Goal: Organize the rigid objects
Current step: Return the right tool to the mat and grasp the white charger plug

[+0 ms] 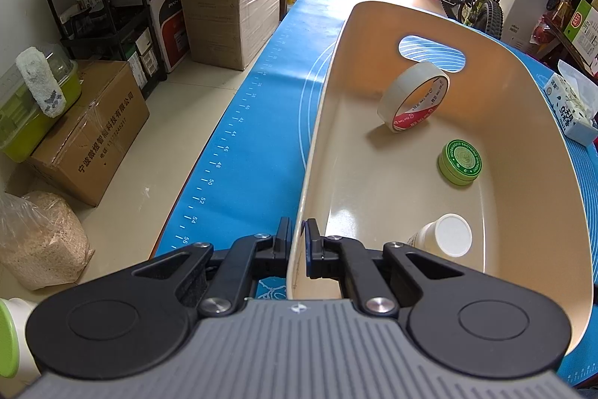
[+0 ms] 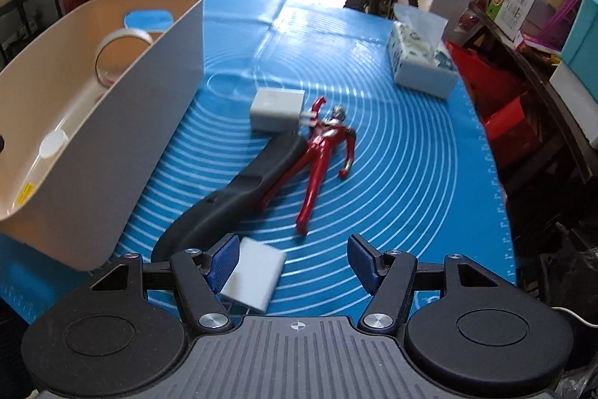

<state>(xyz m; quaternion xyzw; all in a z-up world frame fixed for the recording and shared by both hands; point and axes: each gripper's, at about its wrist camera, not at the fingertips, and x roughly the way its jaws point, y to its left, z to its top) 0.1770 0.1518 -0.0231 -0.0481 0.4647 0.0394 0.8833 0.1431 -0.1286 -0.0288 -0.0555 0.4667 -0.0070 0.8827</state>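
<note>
Now | left claw [image 1: 298, 234] pinching beige bin [image 1: 321, 122] rim | right claw [image 2: 295, 262] spread over white block [image 2: 254, 273]

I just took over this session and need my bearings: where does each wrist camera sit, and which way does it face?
Left wrist: sits on the left gripper, which is shut on the basket rim; looks down into it at the tape roll, green tin and white bottle.
Right wrist: sits on the open right gripper; looks down at the blue mat with the red figure, black handle, charger and white block.
Shared: basket, tape roll, white bottle, tissue box, blue mat.
</note>
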